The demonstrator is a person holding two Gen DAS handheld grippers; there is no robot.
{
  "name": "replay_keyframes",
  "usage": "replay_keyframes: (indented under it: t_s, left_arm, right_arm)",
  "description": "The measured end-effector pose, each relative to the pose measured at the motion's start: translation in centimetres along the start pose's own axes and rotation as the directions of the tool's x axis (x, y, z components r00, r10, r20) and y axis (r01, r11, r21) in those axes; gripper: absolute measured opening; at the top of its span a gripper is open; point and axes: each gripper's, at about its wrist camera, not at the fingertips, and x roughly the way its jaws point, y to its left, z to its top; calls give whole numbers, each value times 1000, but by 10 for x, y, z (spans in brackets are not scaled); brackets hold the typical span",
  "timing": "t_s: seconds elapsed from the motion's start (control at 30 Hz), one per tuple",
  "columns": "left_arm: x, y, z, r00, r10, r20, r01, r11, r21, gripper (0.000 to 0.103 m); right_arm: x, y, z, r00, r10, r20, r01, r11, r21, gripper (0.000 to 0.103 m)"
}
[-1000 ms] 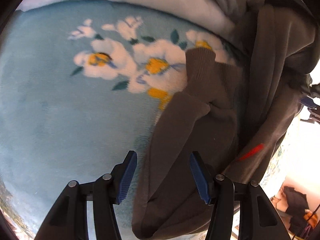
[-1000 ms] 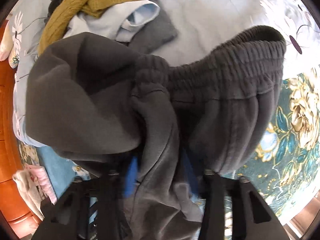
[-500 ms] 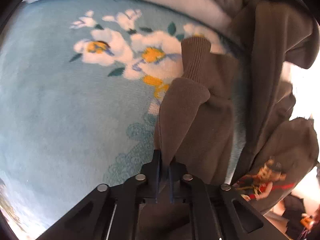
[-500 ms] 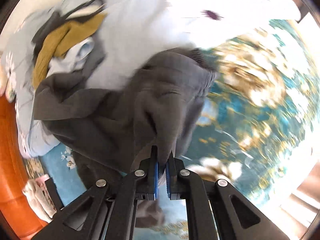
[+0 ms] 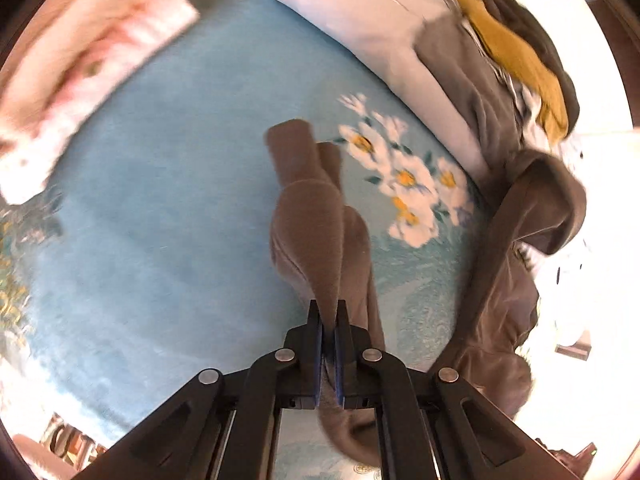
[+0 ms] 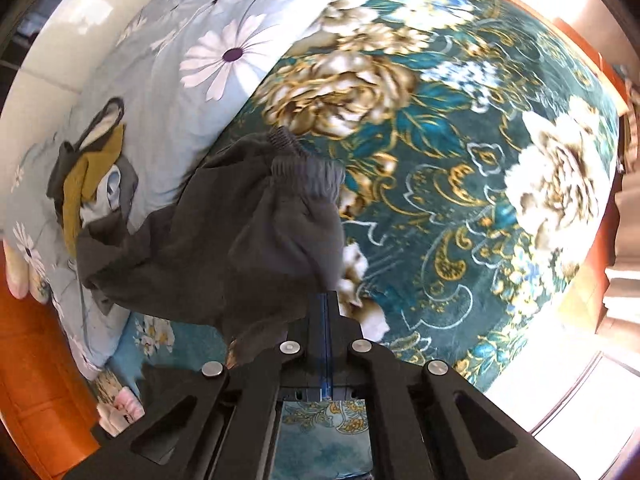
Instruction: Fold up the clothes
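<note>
The dark grey fleece jogging trousers with ribbed cuffs and an elastic waistband (image 5: 320,220) hang in the air above the bed, held at both ends. They look soft and limp, thick enough to have some weight but with no stiffness at all: the cloth sags and bunches between the two holds, so I judge it will drape wherever it is not supported. The ribbed, gathered edges seem the surest places to hold, being thicker and less likely to slide than the smooth fleece.

The left claw (image 5: 328,320) is clamped on a fold of the leg, whose ribbed cuff (image 5: 290,136) points away from the camera over the light blue plush blanket with white and yellow flowers (image 5: 160,220). The right claw (image 6: 327,304) is pinched on the cloth just below the gathered waistband (image 6: 308,172), which stands up and away over the dark teal blanket with gold and cream peonies (image 6: 460,140).

The long axis therefore runs from waistband at the right claw to cuff at the left, slack in the middle, not pulled straight.

Beyond the trousers, on the pale blue daisy-print quilt (image 6: 180,60), lies a heap of other clothes with a mustard knit (image 6: 80,188) on top.
</note>
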Motion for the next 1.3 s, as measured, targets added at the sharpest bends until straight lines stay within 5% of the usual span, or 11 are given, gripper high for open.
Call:
replay_keyframes:
  t_s: [0.47, 0.53, 0.6, 0.67, 0.9, 1.13, 1.2, 1.3]
  left_arm:
    - [-46, 10, -16, 992, 68, 110, -53, 990, -134, 5]
    - [-48, 5, -25, 989, 73, 126, -49, 982, -182, 5]
    - [-49, 1, -33, 988, 67, 141, -32, 970, -240, 5]
    - [-50, -2, -40, 986, 74, 147, -32, 961, -273, 5]
    - [-53, -9, -56, 977, 140, 158, -83, 943, -322, 5]
    - [-61, -4, -59, 973, 155, 170, -88, 933, -348, 5]
    - [-62, -5, -59, 973, 153, 174, -85, 934, -348, 5]
    - [-64, -5, -56, 973, 145, 181, -75, 935, -347, 5]
  right_arm:
    - [68, -60, 14, 973, 212, -89, -205, 975, 84, 3]
    - [81, -75, 22, 972, 215, -96, -206, 974, 99, 22]
    - [97, -91, 29, 965, 238, -109, -224, 966, 127, 56]
    - [118, -104, 34, 955, 264, -138, -242, 958, 153, 62]
    - [170, -107, 39, 924, 325, -200, -298, 942, 154, 65]
    - [192, -96, 42, 929, 299, -219, -262, 948, 183, 67]
    - [192, -95, 43, 920, 321, -226, -274, 937, 218, 46]
    - [187, -88, 45, 921, 328, -209, -275, 929, 245, 32]
